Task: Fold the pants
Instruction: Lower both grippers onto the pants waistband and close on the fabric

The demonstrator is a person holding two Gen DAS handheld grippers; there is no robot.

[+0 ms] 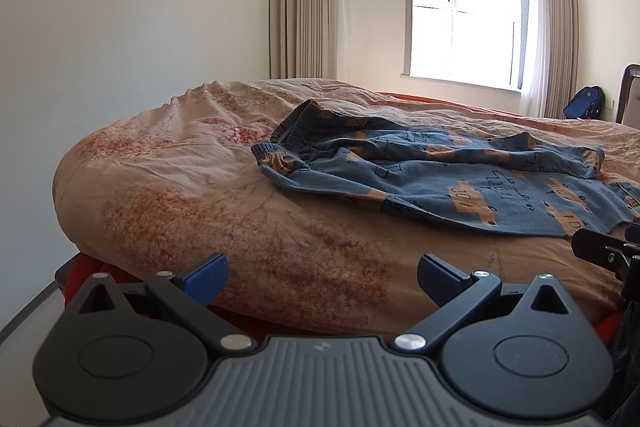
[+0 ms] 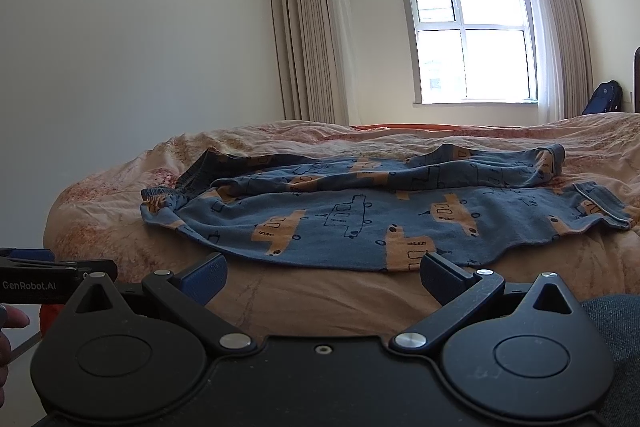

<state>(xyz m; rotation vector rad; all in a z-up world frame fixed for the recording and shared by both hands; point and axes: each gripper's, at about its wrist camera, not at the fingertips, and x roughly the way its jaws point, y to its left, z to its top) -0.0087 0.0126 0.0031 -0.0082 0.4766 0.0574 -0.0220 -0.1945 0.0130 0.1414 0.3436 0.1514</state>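
Observation:
Blue pants [image 1: 460,183] printed with orange vehicles lie crumpled on the bed, waistband at the left and legs running right. In the right wrist view the same pants [image 2: 360,219] spread across the quilt just beyond the fingers. My left gripper [image 1: 322,277] is open, nothing between its fingers, held low at the bed's near edge and left of the pants. My right gripper [image 2: 322,277] is also open and empty, its right fingertip [image 2: 438,271] close to the pants' near hem. A part of the left gripper [image 2: 52,275] shows at the left of the right wrist view.
A peach and red patterned quilt [image 1: 180,187] covers the bed, over an orange sheet [image 1: 420,98]. White wall on the left, window [image 1: 466,23] with beige curtains behind the bed, a blue backpack [image 1: 584,103] at far right. A person's fingers [image 2: 12,321] show at the left.

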